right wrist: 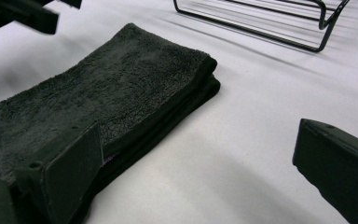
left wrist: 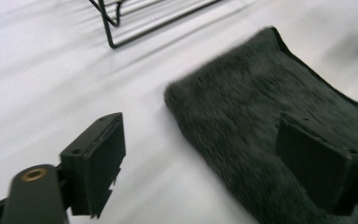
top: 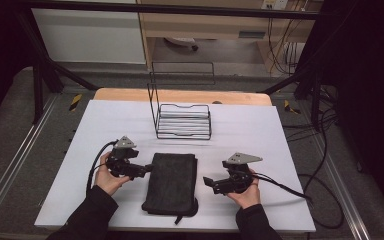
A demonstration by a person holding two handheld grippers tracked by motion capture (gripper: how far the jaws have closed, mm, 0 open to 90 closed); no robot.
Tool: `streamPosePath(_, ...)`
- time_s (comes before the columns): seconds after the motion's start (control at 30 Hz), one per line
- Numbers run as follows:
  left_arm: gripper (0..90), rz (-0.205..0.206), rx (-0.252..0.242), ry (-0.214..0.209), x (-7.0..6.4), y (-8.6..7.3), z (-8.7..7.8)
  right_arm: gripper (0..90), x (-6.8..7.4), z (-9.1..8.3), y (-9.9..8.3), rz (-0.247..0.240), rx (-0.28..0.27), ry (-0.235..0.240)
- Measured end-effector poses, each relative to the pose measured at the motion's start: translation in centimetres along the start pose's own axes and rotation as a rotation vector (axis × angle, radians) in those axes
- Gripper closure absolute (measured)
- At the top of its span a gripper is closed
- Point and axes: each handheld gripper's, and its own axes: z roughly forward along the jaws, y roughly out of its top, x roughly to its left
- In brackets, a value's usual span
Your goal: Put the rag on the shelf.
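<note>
From the high view, a folded dark towel [top: 172, 182] lies on the white surface [top: 260, 135] between the left tool [top: 147, 170] and the right tool [top: 207, 181], with a black wire rack [top: 184, 121] standing farther back. The left tool reaches the towel's left edge; the right one sits just beside its right edge. In the left gripper view, the left tool [left wrist: 214, 163] is spread, one jaw over the towel [left wrist: 256, 116], the other over bare surface. In the right gripper view, the right tool [right wrist: 205, 172] is spread too, its left jaw against the towel [right wrist: 107, 84], gripping nothing
</note>
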Motion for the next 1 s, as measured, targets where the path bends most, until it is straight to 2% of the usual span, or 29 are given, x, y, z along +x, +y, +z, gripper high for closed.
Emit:
streamPosePath(0.13,23.3,-0.020,0.016,0.020,0.7,0.5,1.4,1.9,0.0,0.1,-0.1,0.000,0.006,-0.005)
streamPosePath(0.2,26.9,-0.034,0.023,0.016,1.0,0.7,2.0,1.8,0.0,0.1,-0.1,-0.003,0.008,-0.006)
streamPosePath(0.23,31.7,-0.041,0.024,0.020,1.0,0.8,2.3,1.8,0.0,0.2,-0.1,-0.007,0.011,-0.007)
streamPosePath(0.27,31.7,-0.042,0.030,0.024,1.1,0.8,2.6,1.8,0.0,0.2,-0.1,-0.007,0.011,-0.007)
streamPosePath(0.37,39.1,-0.050,0.049,0.032,1.2,0.7,3.4,1.9,0.0,0.2,-0.1,-0.008,0.011,-0.010)
streamPosePath(0.6,53.7,-0.083,0.085,0.018,0.8,0.5,4.7,3.4,0.0,0.3,-0.2,-0.013,0.017,-0.014)
streamPosePath(0.7,59.4,-0.098,0.101,-0.002,0.7,0.2,5.2,4.0,-0.2,0.5,-0.2,-0.015,0.034,-0.024)
streamPosePath(0.87,71.9,-0.102,0.099,-0.020,0.4,0.0,5.2,6.1,-0.3,0.5,0.0,-0.015,0.037,-0.025)
streamPosePath(1.0,75.5,-0.110,0.100,-0.026,0.3,0.0,5.3,7.3,-0.5,0.7,0.2,-0.007,0.021,-0.026)
